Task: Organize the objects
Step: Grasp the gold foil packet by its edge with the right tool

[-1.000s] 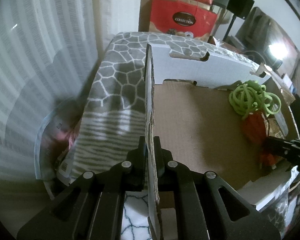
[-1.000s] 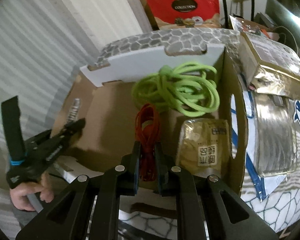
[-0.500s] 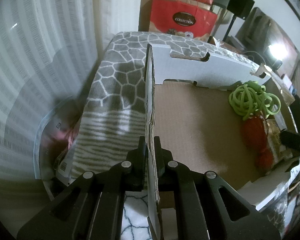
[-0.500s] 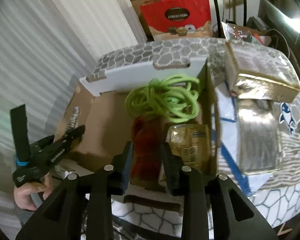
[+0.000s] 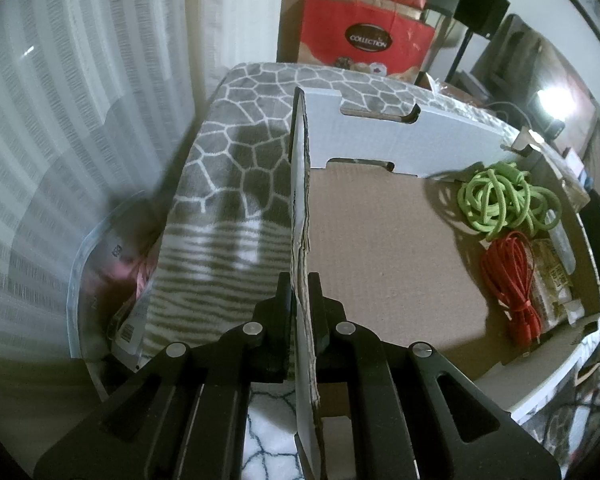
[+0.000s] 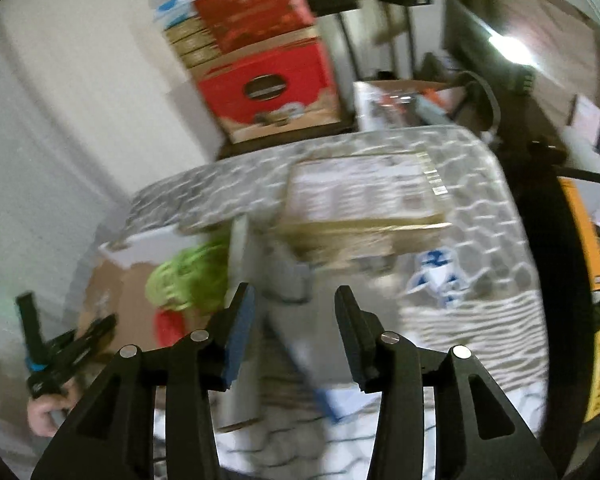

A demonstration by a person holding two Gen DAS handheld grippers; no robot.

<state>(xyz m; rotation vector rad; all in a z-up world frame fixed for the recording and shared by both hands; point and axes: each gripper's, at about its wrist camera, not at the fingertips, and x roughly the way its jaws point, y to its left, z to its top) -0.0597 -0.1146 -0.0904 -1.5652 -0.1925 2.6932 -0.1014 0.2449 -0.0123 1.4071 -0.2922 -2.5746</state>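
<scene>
The left gripper (image 5: 300,304) is clamped tight on the near side wall of the cardboard box (image 5: 380,248), one jaw outside the wall and one inside, gripping the raw cardboard edge. That box is the landmark, and it sits on a grey cloth with a stone pattern (image 5: 236,152). Inside the box, along its right side, a red cord bundle (image 5: 512,276) lies on the floor of the box, touching a gold foil packet (image 5: 552,276) just beyond it against the right wall. Further in, at the far right corner, lies a tangle of lime-green rope (image 5: 504,200).

The right gripper (image 6: 294,308) hangs above the cloth to the right of the box, its jaws opening with nothing between them; this view is blurred. Beyond it, right of the box, a flat gold-edged package (image 6: 364,204) rests on the cloth. Far behind the box stands a red carton marked COLLECTION (image 5: 364,40).
</scene>
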